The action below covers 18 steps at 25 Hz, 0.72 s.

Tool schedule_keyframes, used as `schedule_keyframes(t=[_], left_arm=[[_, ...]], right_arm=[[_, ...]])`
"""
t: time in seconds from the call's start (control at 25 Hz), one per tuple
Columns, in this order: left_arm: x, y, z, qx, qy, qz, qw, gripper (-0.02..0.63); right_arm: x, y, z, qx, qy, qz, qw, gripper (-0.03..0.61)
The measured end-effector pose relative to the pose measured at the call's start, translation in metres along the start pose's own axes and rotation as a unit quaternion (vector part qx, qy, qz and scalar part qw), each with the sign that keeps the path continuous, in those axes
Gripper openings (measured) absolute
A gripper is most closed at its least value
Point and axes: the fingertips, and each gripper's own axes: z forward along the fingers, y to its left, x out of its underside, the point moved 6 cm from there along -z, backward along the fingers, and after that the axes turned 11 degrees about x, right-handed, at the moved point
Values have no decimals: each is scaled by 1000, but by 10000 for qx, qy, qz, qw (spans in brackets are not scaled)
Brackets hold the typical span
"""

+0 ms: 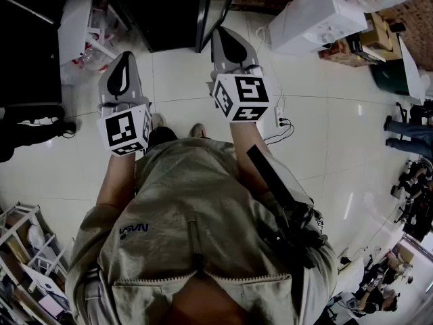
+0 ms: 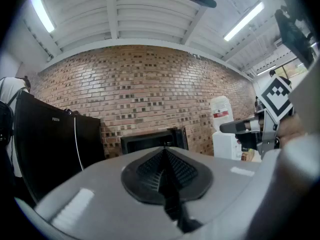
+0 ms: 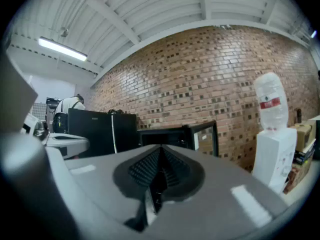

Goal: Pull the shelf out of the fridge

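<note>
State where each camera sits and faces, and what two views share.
Head view: on the head, facing steeply down at the person's torso, left gripper, right gripper, floor.
Left gripper view: on the left gripper, along its shut fingers toward the open fridge; right gripper shows.
Right gripper view: on the right gripper, along its shut fingers toward that fridge.
Shared: both gripper views show fridge and brick wall.

I count two claws, the left claw and the right claw, one small open fridge, one tall black cabinet, and one water dispenser far right.
</note>
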Motion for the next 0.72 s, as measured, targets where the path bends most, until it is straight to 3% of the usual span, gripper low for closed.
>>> schedule_keyframes(t=[0.48,0.72], left_arm=[[19,94,87,345,-12,-169,9993,5],[17,139,143,863,-52,-65,9962,6]], right_arm=[[5,29,112,402,173,-58,9990,3],[-1,37,175,830,281,-56,9961,3]])
